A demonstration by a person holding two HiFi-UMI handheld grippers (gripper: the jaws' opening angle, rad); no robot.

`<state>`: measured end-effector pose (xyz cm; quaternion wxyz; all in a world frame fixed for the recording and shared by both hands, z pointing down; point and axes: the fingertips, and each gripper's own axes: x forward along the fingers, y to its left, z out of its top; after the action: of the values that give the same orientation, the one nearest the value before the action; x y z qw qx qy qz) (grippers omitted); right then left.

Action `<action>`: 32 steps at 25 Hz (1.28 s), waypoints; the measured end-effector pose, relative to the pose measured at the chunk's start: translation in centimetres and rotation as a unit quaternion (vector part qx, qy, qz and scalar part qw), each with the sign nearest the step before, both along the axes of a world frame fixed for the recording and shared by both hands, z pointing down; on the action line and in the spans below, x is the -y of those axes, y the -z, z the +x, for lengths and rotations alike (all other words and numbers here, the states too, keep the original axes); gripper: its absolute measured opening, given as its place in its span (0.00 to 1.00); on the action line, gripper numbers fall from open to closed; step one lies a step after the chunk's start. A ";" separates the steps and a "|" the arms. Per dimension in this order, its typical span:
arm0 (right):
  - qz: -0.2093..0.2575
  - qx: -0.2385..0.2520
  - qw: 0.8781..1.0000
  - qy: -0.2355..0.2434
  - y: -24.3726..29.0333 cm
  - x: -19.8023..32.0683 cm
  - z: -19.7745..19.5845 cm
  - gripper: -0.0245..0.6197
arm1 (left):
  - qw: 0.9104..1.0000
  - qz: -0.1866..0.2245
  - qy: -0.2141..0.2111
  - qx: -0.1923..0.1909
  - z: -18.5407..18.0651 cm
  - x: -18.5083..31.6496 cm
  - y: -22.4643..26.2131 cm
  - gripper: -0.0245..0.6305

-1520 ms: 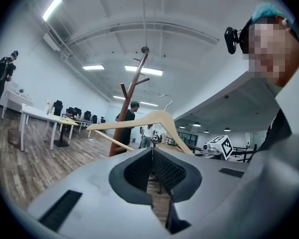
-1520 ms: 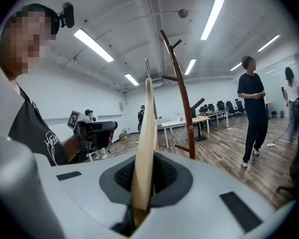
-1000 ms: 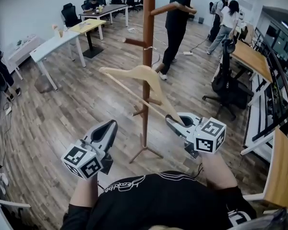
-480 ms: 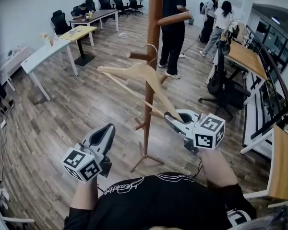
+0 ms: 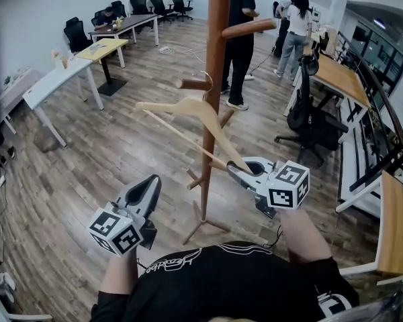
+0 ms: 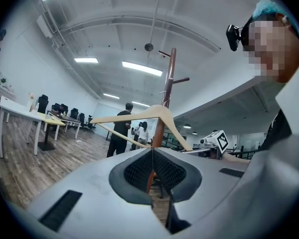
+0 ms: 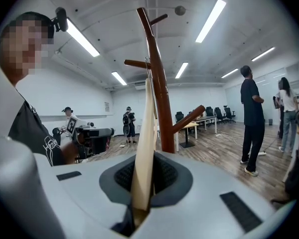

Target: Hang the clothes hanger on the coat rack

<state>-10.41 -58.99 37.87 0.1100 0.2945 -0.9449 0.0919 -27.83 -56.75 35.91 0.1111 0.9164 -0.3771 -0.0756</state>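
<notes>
The wooden coat rack [image 5: 215, 79] stands on the plank floor ahead of me, with pegs sticking out at several heights. My right gripper [image 5: 240, 170] is shut on the lower right end of the pale wooden hanger [image 5: 188, 107], which slants up to the left across the pole. The hanger's metal hook [image 5: 207, 79] sits right by a short left-hand peg [image 5: 193, 84]; I cannot tell if they touch. In the right gripper view the hanger [image 7: 147, 133] rises from the jaws in front of the rack [image 7: 159, 93]. My left gripper [image 5: 150, 183] is shut, holds nothing, and hovers low to the left of the pole.
Several people stand beyond the rack [image 5: 240, 19]. White and yellow desks [image 5: 57, 76] with black chairs fill the far left. A black office chair [image 5: 309, 123] and wooden desks [image 5: 342, 79] line the right. The rack's splayed feet [image 5: 201, 223] lie just ahead of me.
Both grippers and the hanger have come closer to the rack. The hanger's hook has gone from short of the pole to right beside the left peg.
</notes>
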 end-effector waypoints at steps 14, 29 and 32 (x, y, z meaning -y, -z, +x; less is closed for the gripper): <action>-0.003 0.010 1.000 0.002 -1.9 0.5 -0.2 0.10 | 1.000 -0.015 -0.009 0.009 -0.1 1.2 -1.5 0.05; 0.032 0.022 0.999 -0.018 -1.8 -2.1 1.8 0.29 | 0.999 -0.028 0.022 0.023 0.8 -3.7 -1.9 0.05; 0.045 0.026 0.997 -0.052 -1.3 -3.3 4.1 0.40 | 0.999 -0.026 0.021 0.023 2.2 -5.8 -1.6 0.05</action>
<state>-6.30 -55.68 39.20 0.0673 0.3453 -0.9340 0.0623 -25.63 -50.98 37.46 0.1246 0.9064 -0.4009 -0.0467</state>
